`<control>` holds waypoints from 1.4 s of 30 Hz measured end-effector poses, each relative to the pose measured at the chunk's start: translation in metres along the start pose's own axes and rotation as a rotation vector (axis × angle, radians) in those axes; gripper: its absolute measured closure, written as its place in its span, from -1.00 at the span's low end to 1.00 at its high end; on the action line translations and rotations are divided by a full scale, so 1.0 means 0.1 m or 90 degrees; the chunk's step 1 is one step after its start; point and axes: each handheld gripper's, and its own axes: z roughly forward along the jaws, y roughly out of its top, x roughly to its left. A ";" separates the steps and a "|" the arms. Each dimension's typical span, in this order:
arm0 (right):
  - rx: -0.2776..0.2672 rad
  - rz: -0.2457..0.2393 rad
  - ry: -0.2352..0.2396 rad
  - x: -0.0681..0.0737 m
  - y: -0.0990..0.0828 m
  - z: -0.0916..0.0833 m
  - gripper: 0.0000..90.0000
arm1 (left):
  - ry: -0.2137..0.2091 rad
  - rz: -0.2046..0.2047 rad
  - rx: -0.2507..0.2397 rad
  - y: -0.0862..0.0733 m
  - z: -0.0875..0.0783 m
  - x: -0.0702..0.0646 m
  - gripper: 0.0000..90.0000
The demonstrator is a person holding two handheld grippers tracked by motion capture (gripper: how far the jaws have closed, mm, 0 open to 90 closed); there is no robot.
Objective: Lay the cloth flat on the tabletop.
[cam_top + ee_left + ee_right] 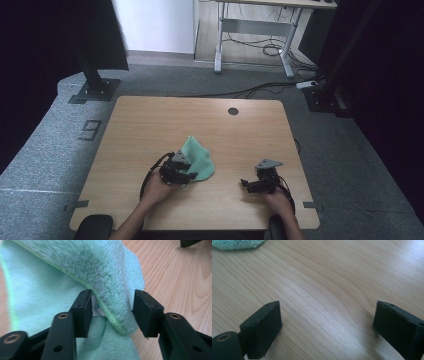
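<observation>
A mint-green fluffy cloth lies bunched on the wooden table, left of centre. My left gripper is at the cloth's near edge. In the left gripper view, a thick fold of the cloth with a small white tag lies between the jaws of that gripper; the pads stand beside the fold and do not squeeze it. My right gripper rests low over bare wood to the right, apart from the cloth. Its jaws are wide open with nothing between them; the cloth's edge shows far off.
A round cable hole sits near the table's far edge. On the carpet stand a black stand base at the back left, another base at the back right, and a white desk frame with cables behind.
</observation>
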 end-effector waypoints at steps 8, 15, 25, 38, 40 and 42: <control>0.003 0.005 -0.002 0.01 0.01 0.00 -0.78 | 0.024 -0.022 -0.046 -0.11 -0.45 0.15 -0.13; 0.006 -0.008 0.049 0.12 0.10 0.04 -0.71 | 0.042 -0.059 -0.039 -0.41 -0.53 0.35 -0.22; -0.003 -0.031 0.094 0.28 0.24 0.09 -0.71 | 0.103 -0.050 0.024 -0.58 -0.31 0.41 -0.54; -0.014 -0.063 0.173 0.60 0.55 0.20 -0.60 | 0.103 -0.056 0.009 -0.65 -0.24 0.47 -0.74; -0.016 -0.073 0.187 0.67 0.62 0.23 -0.56 | 0.103 -0.057 0.010 -0.65 -0.24 0.47 -0.74; -0.018 -0.083 0.202 0.74 0.70 0.27 -0.48 | 0.104 -0.057 0.010 -0.65 -0.24 0.47 -0.75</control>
